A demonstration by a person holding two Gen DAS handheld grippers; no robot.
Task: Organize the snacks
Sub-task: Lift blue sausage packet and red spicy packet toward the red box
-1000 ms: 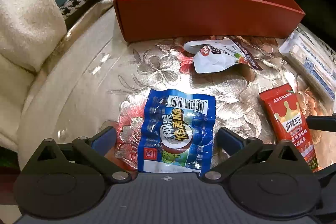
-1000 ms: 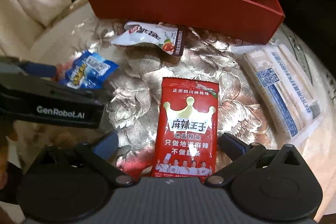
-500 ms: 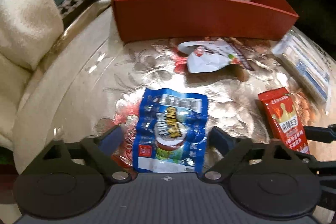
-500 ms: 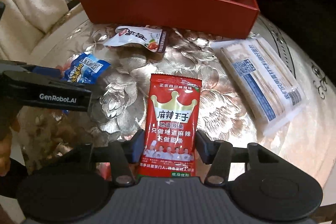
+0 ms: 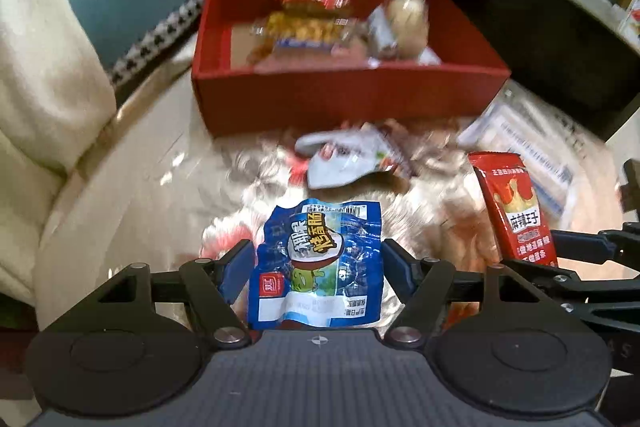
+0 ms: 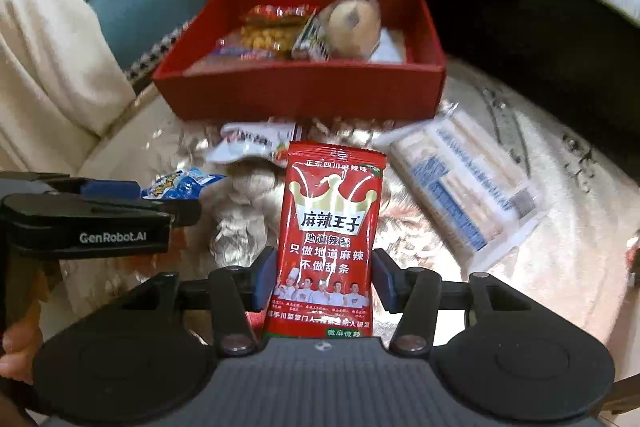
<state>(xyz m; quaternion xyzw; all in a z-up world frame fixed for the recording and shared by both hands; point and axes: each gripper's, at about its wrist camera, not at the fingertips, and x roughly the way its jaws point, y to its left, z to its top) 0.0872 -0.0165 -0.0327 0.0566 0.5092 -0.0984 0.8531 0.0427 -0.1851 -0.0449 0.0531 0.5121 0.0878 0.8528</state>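
Blue snack packet (image 5: 318, 265) clamped in left gripper (image 5: 316, 267), jaws just closed further, lifted clear of floral table (image 5: 132, 195), near red box (image 5: 340, 99). Red spicy-strip packet (image 6: 330, 243) pinched in right gripper (image 6: 322, 281), likewise raised before box.

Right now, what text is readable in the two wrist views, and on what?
"GenRobot.AI": side of the left tongs.
"麻辣王子", "只做地道麻辣", "不做甜条": red packet in the right tongs.
Yellow lettering on the blue packet: distorted, unsure.
Barcode digits, white pouch, long white pack: too blurred.
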